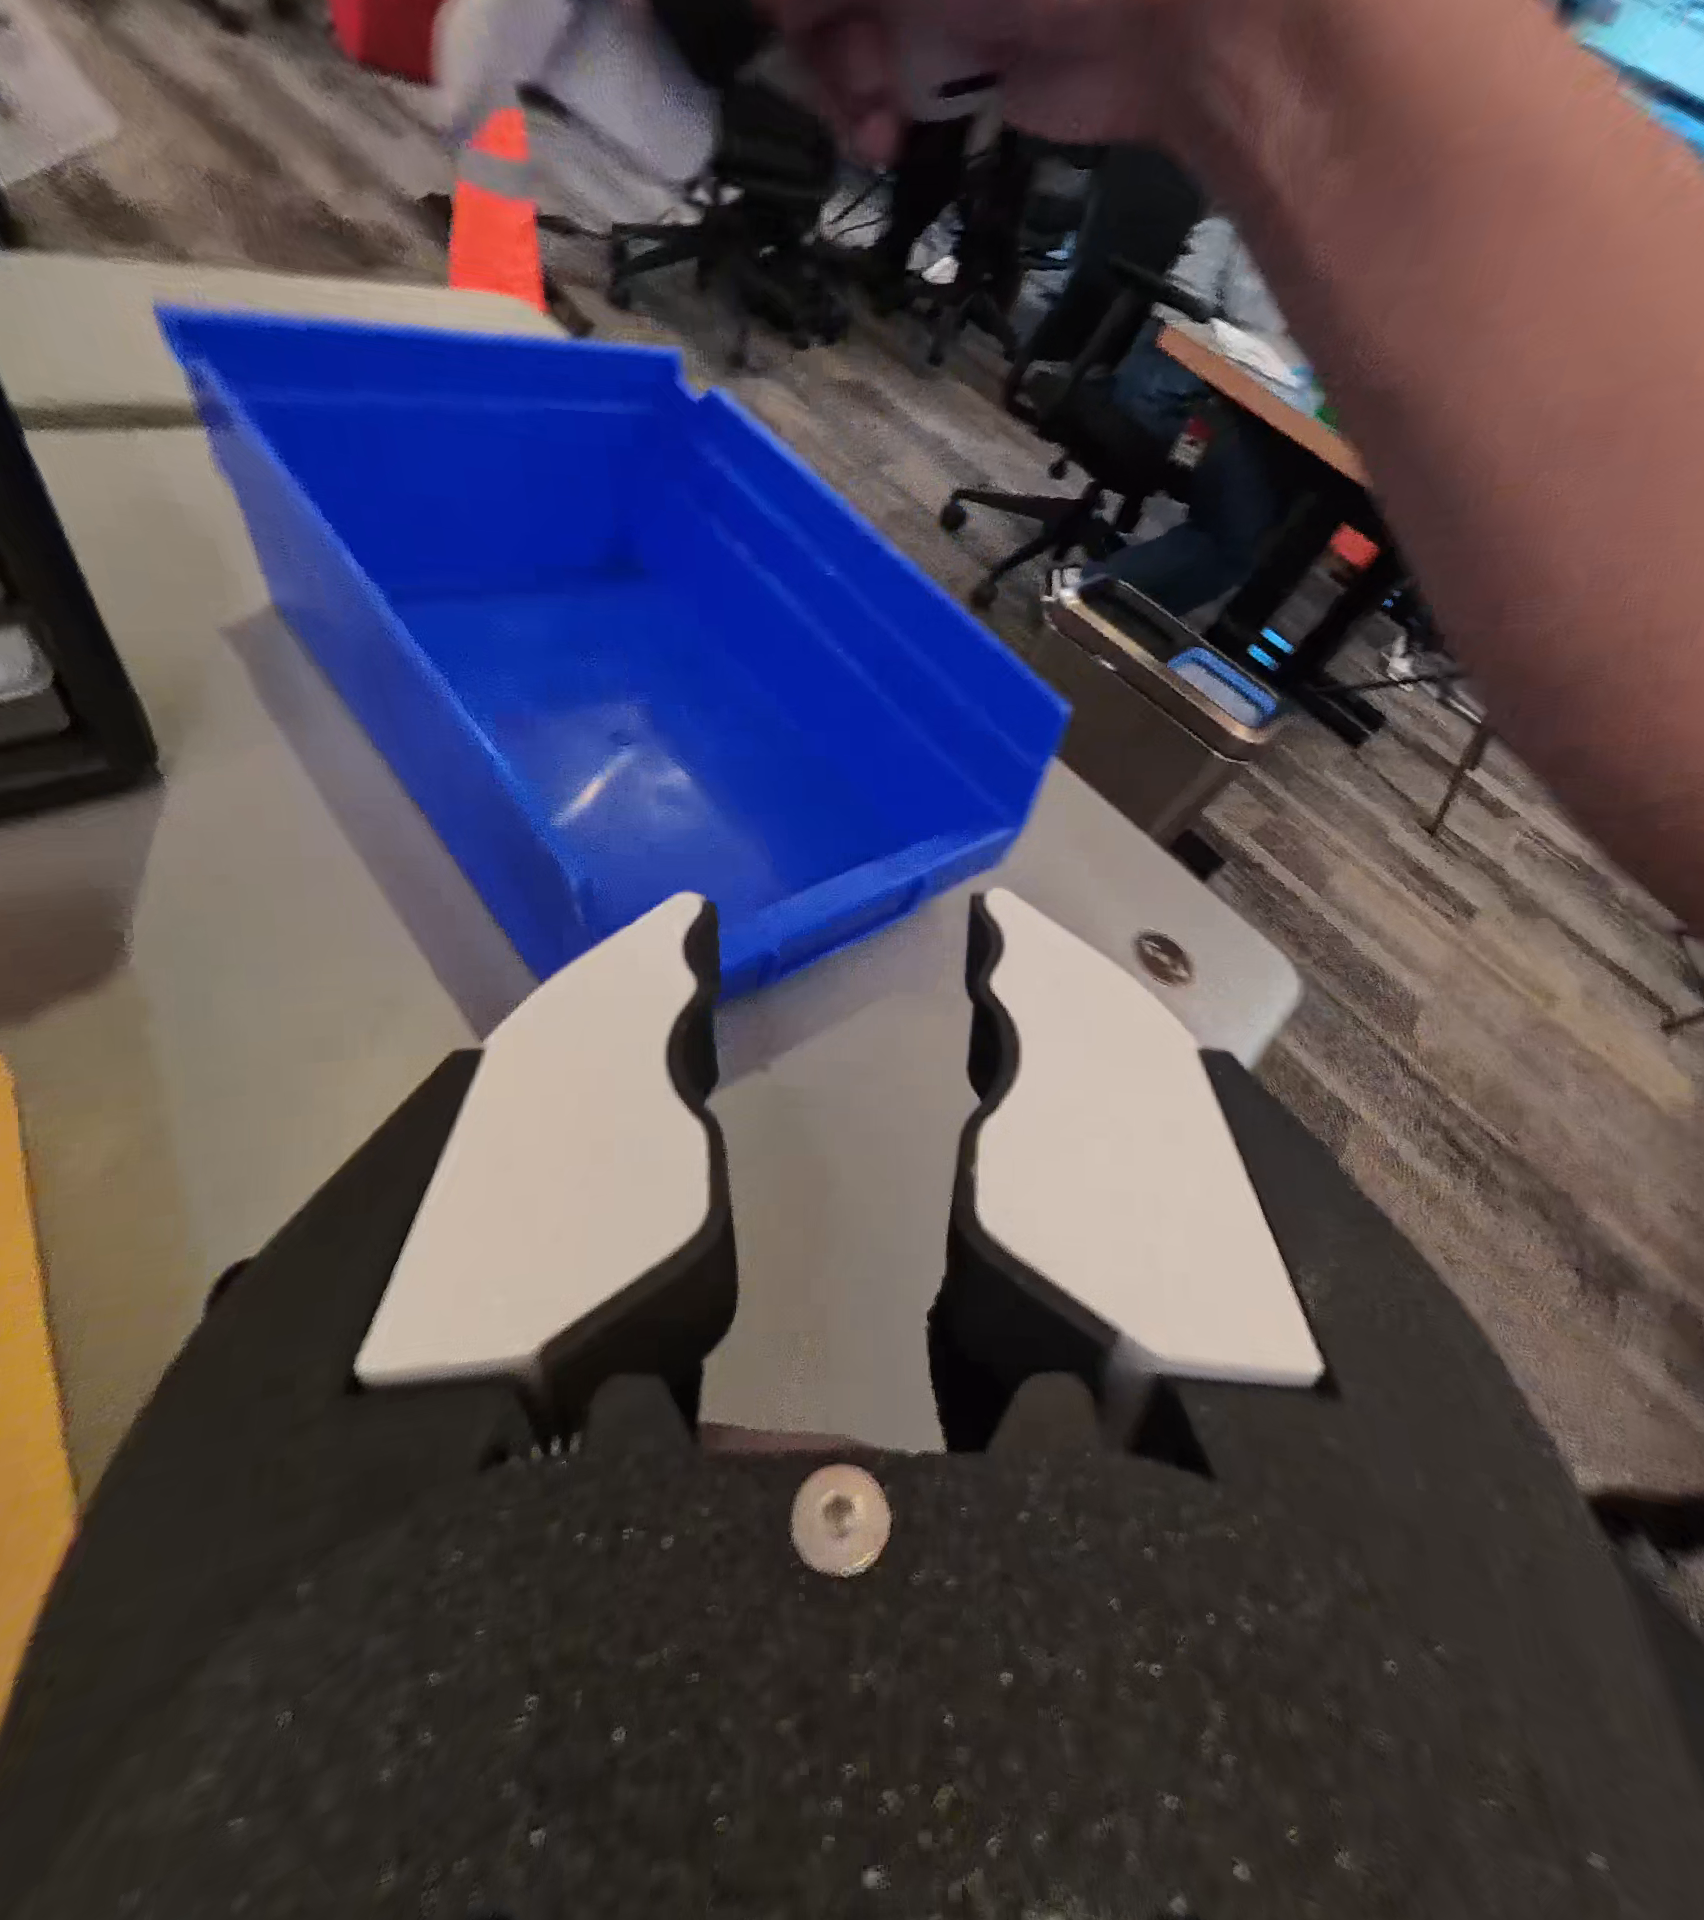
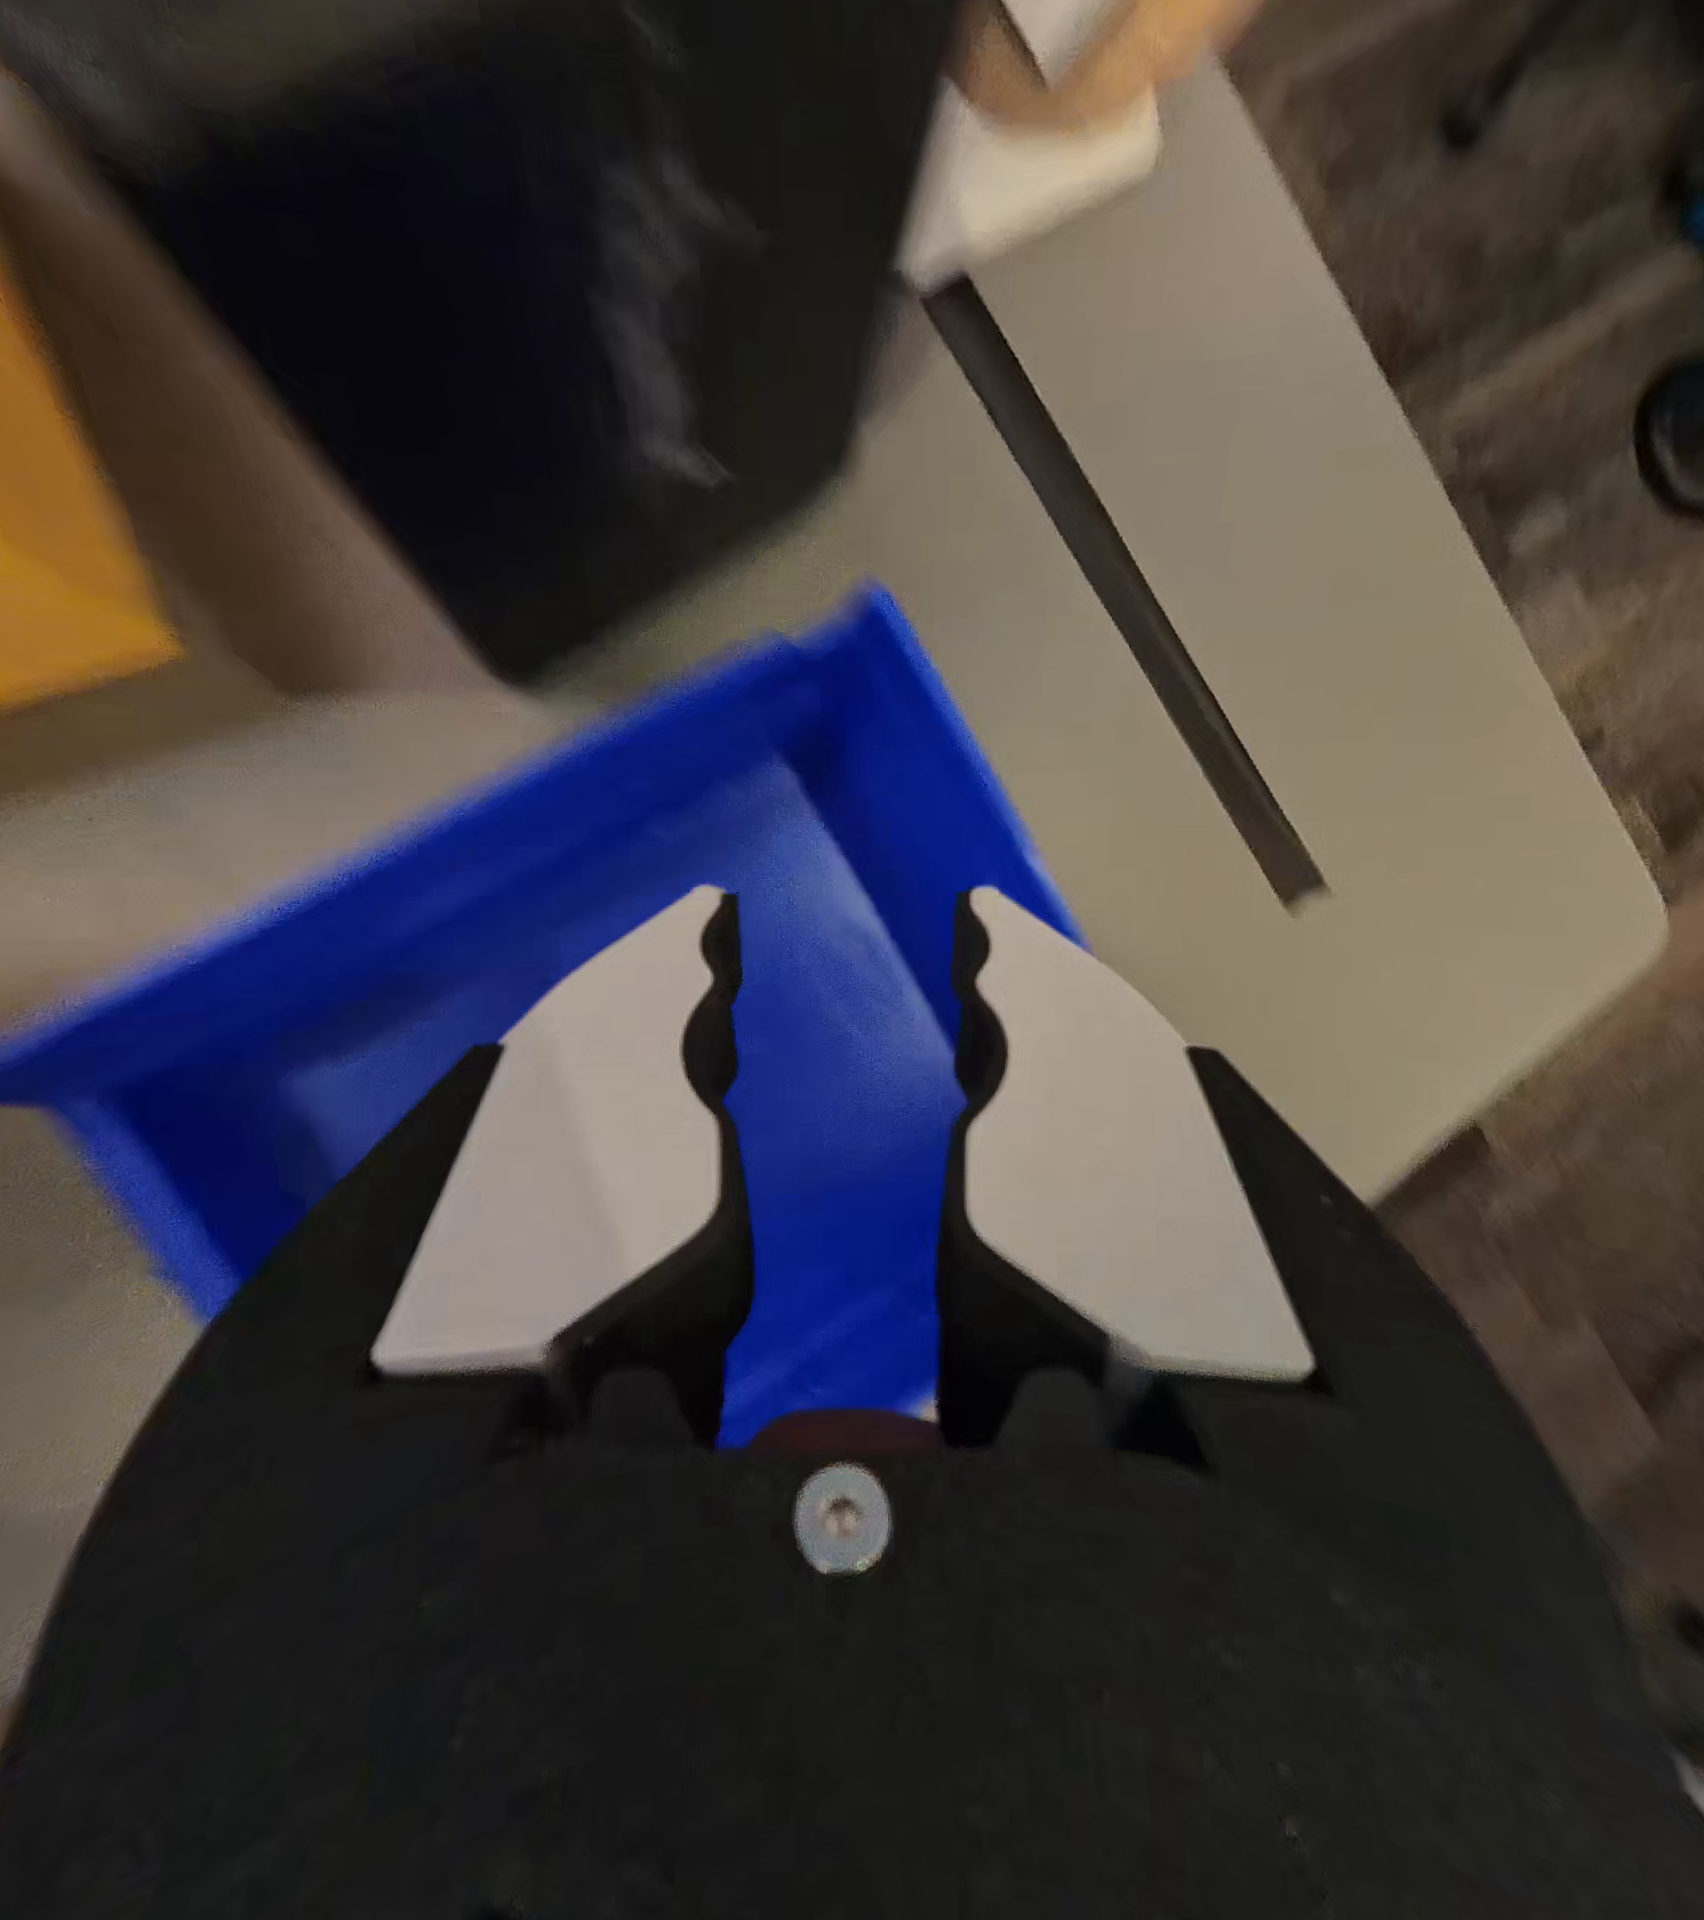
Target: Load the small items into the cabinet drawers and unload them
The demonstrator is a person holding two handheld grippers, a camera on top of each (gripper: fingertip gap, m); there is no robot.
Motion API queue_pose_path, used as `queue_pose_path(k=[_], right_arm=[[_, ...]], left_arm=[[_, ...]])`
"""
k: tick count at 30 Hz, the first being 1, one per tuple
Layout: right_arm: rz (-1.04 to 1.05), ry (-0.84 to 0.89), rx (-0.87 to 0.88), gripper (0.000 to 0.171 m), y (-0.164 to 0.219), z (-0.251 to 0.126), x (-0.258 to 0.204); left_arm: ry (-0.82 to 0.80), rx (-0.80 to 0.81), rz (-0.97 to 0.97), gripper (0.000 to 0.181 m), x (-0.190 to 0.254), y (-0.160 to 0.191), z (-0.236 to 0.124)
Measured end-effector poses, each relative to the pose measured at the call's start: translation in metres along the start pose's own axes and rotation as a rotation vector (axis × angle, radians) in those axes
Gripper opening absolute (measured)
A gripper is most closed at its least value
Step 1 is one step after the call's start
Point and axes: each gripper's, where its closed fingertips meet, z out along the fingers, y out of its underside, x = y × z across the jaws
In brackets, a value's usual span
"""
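A grey table [image 1: 328,1039] is seen with a blue bin [image 1: 557,582] sat on it near the corner, nothing visible inside. The left gripper [image 1: 843,914] is held just short of the bin, jaws apart, nothing gripped. The right gripper [image 2: 846,904] is hung over the bin, jaws apart too, nothing held.

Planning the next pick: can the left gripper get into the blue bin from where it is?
Probably yes. The left gripper is open and empty, just short of the blue bin, whose near wall is low and open-topped; nothing lies between them on the table.
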Motion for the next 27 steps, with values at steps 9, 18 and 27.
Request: queue_pose_path(k=[9,18,27], right_arm=[[-0.096,-0.255,0.176,0.039,-0.071,0.025,-0.235],[-0.139,-0.163,-0.163,0.040,-0.075,0.117,-0.223],[-0.266,-0.169,-0.324,0.007,-0.079,0.128,-0.243]], left_arm=[[-0.145,-0.094,0.077,0.057,-0.068,0.026,-0.164],[-0.542,-0.159,-0.019,0.062,-0.220,0.089,-0.285],[-0.506,-0.223,-0.028,0.003,-0.252,0.115,-0.275]])
